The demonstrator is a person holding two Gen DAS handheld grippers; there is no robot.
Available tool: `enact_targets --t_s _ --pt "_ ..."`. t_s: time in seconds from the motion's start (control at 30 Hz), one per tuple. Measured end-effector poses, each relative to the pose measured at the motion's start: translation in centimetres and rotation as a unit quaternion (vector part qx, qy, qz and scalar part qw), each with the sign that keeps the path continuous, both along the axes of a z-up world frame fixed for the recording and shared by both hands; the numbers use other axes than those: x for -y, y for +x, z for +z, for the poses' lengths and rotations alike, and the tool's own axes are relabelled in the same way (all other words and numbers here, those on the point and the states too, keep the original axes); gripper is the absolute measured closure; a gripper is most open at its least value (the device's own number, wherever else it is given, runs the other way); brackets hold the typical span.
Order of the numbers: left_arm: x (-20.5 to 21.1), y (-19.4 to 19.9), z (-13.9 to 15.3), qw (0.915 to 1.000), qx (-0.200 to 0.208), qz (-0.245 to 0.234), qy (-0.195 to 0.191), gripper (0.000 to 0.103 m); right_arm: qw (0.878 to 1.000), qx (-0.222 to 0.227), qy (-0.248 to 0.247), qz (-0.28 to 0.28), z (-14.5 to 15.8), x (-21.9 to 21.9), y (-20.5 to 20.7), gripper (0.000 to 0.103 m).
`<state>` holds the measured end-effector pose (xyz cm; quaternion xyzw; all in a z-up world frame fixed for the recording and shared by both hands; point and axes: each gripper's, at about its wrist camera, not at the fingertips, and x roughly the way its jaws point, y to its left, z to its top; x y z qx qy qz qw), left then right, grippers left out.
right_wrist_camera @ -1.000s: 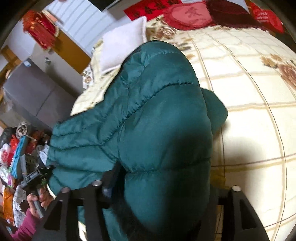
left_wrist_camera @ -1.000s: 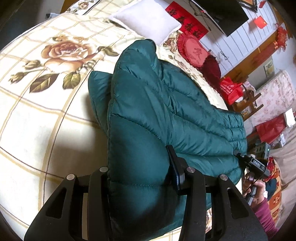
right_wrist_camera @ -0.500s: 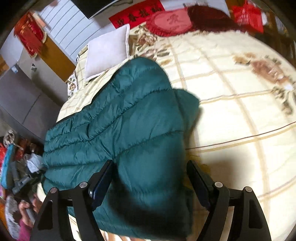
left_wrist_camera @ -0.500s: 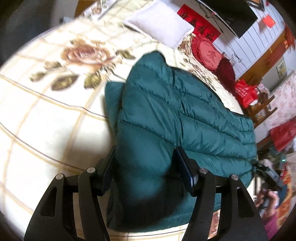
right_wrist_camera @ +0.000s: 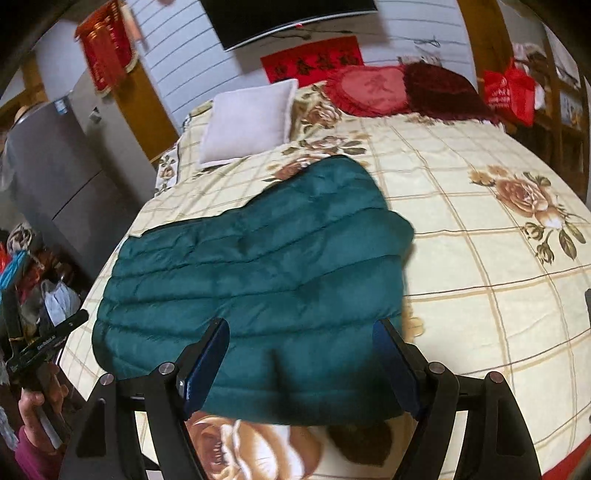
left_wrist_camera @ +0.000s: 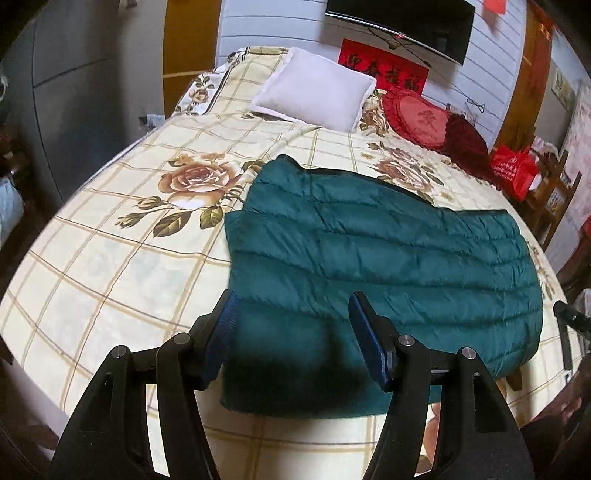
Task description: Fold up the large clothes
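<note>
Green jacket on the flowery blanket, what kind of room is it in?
Most likely a bedroom in someone's home. The green jacket lies on a big bed with a white pillow and red cushions at its head, and a TV hangs on the wall.

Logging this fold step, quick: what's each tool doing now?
Left tool: open, holding nothing, over the green jacket.
Right tool: open, holding nothing.

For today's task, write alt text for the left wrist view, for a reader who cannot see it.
A dark green quilted jacket lies folded flat on a bed with a cream checked, rose-printed cover. The open left gripper hovers over its near edge, holding nothing. A white pillow and red cushions sit at the head.
</note>
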<state>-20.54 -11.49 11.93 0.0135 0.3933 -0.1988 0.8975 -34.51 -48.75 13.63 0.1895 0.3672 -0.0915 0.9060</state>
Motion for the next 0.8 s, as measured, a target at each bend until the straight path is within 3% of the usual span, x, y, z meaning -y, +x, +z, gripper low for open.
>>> enact_targets --t_s 0.17,0.5,0.8 --pt "2.1 -2.2 -0.3 1.0 0.002 -0.004 0.002 0.041 0.999 0.005 -0.053 0.003 0.5 -4.2 0.0 0.024" --pt "5.1 -5.5 -0.3 0.9996 0.023 -0.011 0.012 0.041 0.995 0.014 -0.095 0.0 0.8 -9.1 0.3 0.017" --pt "5.5 -6.5 -0.2 0.9989 0.043 0.0 0.017 0.041 0.997 0.016 -0.076 -0.013 0.3 -9.9 0.5 0.015"
